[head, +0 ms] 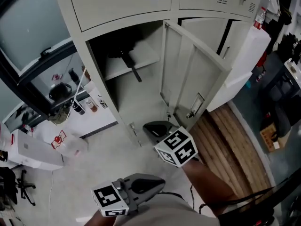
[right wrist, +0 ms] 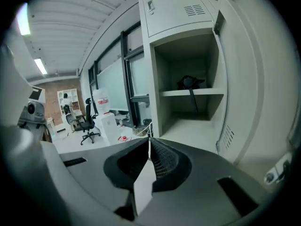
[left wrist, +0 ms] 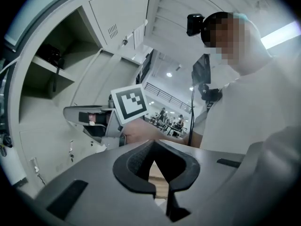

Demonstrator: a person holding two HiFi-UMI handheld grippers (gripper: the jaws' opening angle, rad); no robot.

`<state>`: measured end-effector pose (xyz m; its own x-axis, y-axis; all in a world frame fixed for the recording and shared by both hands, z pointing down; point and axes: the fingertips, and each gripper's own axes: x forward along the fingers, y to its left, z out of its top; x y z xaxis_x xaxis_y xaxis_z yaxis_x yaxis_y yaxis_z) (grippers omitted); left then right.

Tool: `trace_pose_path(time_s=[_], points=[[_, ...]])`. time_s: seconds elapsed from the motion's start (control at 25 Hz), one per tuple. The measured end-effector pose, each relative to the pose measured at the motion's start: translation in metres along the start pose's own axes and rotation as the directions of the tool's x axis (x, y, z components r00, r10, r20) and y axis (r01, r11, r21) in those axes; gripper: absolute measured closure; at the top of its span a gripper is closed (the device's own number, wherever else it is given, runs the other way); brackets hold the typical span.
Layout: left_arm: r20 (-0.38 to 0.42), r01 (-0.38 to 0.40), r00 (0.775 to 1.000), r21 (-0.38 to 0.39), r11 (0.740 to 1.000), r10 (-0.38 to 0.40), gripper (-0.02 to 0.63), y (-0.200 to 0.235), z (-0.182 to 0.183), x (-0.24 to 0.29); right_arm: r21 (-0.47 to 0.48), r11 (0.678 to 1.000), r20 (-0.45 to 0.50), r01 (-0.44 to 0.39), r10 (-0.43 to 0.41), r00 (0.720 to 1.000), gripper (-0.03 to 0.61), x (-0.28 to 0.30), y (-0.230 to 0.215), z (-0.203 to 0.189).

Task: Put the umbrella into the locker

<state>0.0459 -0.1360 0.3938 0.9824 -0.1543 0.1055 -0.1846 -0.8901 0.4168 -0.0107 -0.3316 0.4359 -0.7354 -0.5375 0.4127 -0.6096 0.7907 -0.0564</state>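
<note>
Umbrella (head: 123, 56), black and folded, lies on the shelf (head: 146, 60) inside the open locker (head: 96, 74), in the upper part of the compartment. Its dark bulk sits toward the back of the shelf. A slim dark part runs from it toward the opening, passes over the shelf's front edge and hangs below, slanting down and to the right in the head view. So its long axis runs roughly from back to front. I cannot tell whether the hanging part is the handle or a strap.

At far left, a glass partition (head: 28, 27) stands above a low white counter (head: 33, 154) with small clutter. My left gripper (left wrist: 153, 142) is low in the head view, well apart from the locker, its jaws pressed together on nothing. My right gripper (right wrist: 149, 139) is further up and to the right, near the foot of the locker and facing the compartment, and its jaws are likewise closed and empty. Right of it, the locker door (head: 197, 74) stands swung wide open. A strip of wooden flooring (head: 225, 140) runs beside it.
</note>
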Motion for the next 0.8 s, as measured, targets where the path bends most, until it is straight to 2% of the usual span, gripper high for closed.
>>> trace_pose_path(time_s=[0.24,0.4,0.64,0.8], points=[[-0.013,-0.002,1.000,-0.006,1.000,0.002,0.604,-0.009,-0.012,-0.020,0.033,0.999,-0.022,0.016,-0.015,1.000,0.555,-0.019,0.030,-0.030],[-0.011,-0.022,1.000,0.013,1.000,0.022,0.604,-0.016,-0.015,-0.050,0.056,0.997,0.006,0.045,-0.046,0.999,0.557,-0.024,0.054,-0.031],[0.019,-0.057,0.998,-0.009,0.998,0.057,0.603,-0.024,-0.031,-0.104,0.027,0.999,0.018,0.034,-0.034,0.999,0.560,-0.022,0.119,-0.037],[0.022,-0.064,0.998,-0.010,0.998,0.064,0.603,-0.030,-0.044,-0.131,0.033,0.998,0.039,0.061,-0.063,0.997,0.560,-0.027,0.147,-0.040]])
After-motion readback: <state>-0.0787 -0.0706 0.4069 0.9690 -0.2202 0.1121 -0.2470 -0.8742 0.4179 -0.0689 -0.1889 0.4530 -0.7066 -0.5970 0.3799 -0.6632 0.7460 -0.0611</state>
